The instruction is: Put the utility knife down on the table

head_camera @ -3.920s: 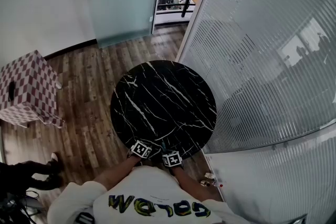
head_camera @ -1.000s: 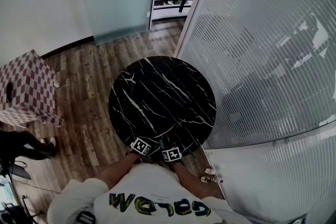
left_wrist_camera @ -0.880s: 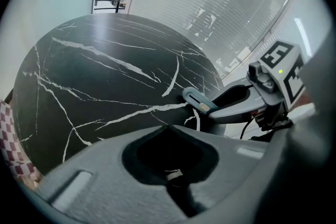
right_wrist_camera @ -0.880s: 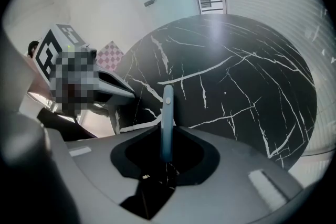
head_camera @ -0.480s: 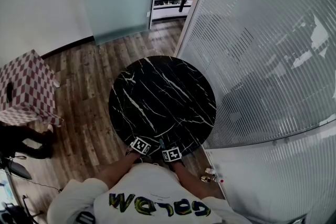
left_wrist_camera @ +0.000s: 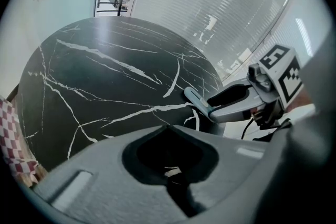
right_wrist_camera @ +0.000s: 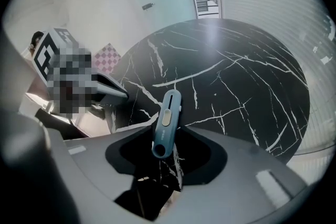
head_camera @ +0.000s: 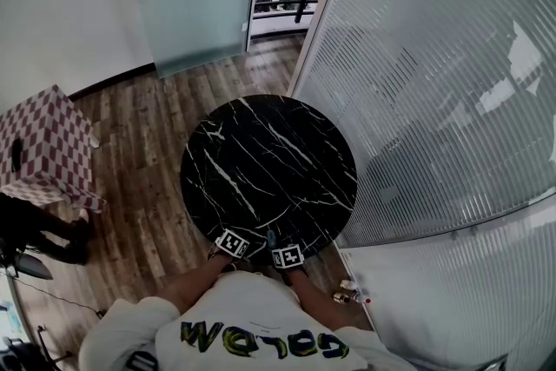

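Observation:
A blue-grey utility knife (right_wrist_camera: 167,122) lies on the black marble table (right_wrist_camera: 236,76) near its front edge, its near end between the jaws of my right gripper (right_wrist_camera: 167,159). Those jaws are opening and I see no pad pressing on the knife. From the left gripper view the knife (left_wrist_camera: 196,98) pokes out in front of the right gripper (left_wrist_camera: 211,111) onto the tabletop. My left gripper (right_wrist_camera: 122,94) hovers just left of it, its tip drawn to a single point with nothing in it. In the head view both grippers, left (head_camera: 242,235) and right (head_camera: 277,242), sit side by side at the table's near rim (head_camera: 261,232).
A checkered box (head_camera: 43,148) stands on the wood floor at the left, with someone's legs (head_camera: 39,235) below it. A ribbed glass partition (head_camera: 434,100) runs along the right. A small bottle (head_camera: 346,297) lies on the floor by my right side.
Both grippers stay at the table's near edge. The feet on the floor at the left have shifted.

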The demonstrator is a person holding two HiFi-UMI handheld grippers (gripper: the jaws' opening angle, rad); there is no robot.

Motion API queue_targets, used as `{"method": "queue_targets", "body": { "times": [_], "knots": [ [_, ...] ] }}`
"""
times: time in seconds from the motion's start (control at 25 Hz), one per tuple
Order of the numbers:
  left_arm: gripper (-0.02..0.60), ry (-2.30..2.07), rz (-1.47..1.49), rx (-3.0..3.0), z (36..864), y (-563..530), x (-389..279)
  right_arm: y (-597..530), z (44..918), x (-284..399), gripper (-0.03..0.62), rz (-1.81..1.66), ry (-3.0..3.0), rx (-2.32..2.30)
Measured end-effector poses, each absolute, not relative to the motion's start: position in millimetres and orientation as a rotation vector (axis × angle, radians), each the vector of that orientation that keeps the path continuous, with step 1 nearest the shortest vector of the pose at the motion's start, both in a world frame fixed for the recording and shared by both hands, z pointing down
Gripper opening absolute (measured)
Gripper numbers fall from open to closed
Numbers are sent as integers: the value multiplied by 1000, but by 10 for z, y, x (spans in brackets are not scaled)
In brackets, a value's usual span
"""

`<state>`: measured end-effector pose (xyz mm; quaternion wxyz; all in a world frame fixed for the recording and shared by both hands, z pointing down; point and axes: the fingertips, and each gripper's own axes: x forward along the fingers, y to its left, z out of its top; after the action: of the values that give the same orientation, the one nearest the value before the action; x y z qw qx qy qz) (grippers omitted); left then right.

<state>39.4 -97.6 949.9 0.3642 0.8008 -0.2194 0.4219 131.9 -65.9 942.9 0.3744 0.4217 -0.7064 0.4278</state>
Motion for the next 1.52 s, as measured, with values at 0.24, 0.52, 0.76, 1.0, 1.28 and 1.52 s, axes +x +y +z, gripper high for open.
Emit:
{"method": "queue_targets", "body": {
  "times": [0.24,0.52,0.76,1.0,1.28,1.52],
  "knots": [
    [2,-591,1034,2062,9306,-996,343,-687,9304,1286,184,1098,-1865,1100],
    [2,-626,911,2129,9073,-1143,341,-800,9132,1244,181,1032,-1973,1125],
    [2,-618,805,2207,8755,-1213,379,-922,8805,1252,152,972,-2081,1208],
    [2,-616,644,2341,8246,-1291,440,-1035,8314,1166,101,903,-2208,1253],
    [2,-621,460,2429,7625,-1275,555,-1167,7689,1147,28,823,-2346,1359],
    [1,-660,336,2546,7064,-1311,565,-1240,7088,1129,3,695,-2445,1417]
  ]
}}
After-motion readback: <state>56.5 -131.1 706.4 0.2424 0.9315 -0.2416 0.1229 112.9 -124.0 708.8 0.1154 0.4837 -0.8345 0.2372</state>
